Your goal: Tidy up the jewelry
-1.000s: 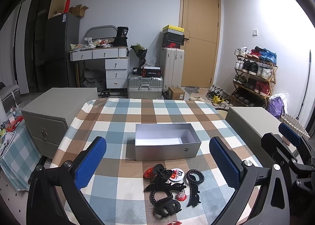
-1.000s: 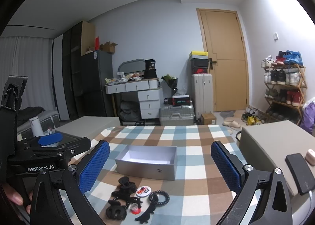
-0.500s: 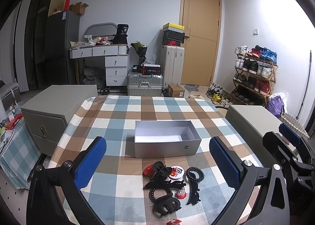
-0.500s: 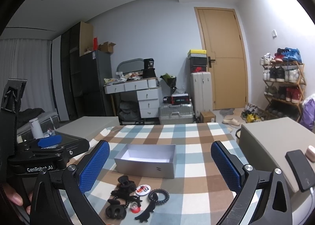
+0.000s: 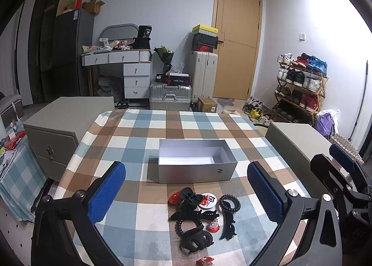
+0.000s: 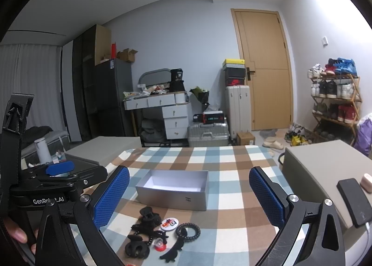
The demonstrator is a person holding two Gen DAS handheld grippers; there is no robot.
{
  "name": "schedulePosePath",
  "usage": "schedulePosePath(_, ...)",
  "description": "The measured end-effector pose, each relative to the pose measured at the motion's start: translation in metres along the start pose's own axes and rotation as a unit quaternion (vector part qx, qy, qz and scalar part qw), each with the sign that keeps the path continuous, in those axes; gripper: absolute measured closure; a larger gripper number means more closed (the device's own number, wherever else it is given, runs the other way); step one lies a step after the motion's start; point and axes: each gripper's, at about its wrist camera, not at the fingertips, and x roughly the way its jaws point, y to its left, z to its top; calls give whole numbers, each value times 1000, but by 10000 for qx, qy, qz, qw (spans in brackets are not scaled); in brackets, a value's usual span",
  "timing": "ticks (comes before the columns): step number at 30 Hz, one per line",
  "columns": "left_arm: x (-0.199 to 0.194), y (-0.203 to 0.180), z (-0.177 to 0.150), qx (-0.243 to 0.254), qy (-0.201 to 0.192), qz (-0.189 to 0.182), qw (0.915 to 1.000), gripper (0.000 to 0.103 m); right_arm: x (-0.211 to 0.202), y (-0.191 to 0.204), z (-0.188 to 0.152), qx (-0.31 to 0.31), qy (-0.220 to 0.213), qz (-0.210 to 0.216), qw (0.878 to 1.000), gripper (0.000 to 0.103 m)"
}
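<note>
The left tool (image 6: 58, 187) reads "GenRo..t.AI"; the grey box (image 5: 197, 170) carries an "H" mark.

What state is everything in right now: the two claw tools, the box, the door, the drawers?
Left gripper: open, holding nothing.
Right gripper: open, holding nothing.
Silver box: lidless, empty.
Hair accessories: piled loose on the tablecloth.
Wooden door: closed.
Desk drawers: shut.

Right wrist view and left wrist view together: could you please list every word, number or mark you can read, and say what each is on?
"GenRo..t.AI", middle letters unclear: white print on the black left gripper body.
"H": small dark mark on the front wall of the open grey cardboard box.
"36" or similar, blurred: black box on the grey desk.
Round white badge, red shoe boxes, fridge sticker: unreadable.
</note>
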Motion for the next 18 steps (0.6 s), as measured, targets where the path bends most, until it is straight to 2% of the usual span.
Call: schedulePosePath(18, 0, 2, -2, -18, 94, -19, 10000, 1, 3, 1, -2, 36, 52, 34, 10000, 0)
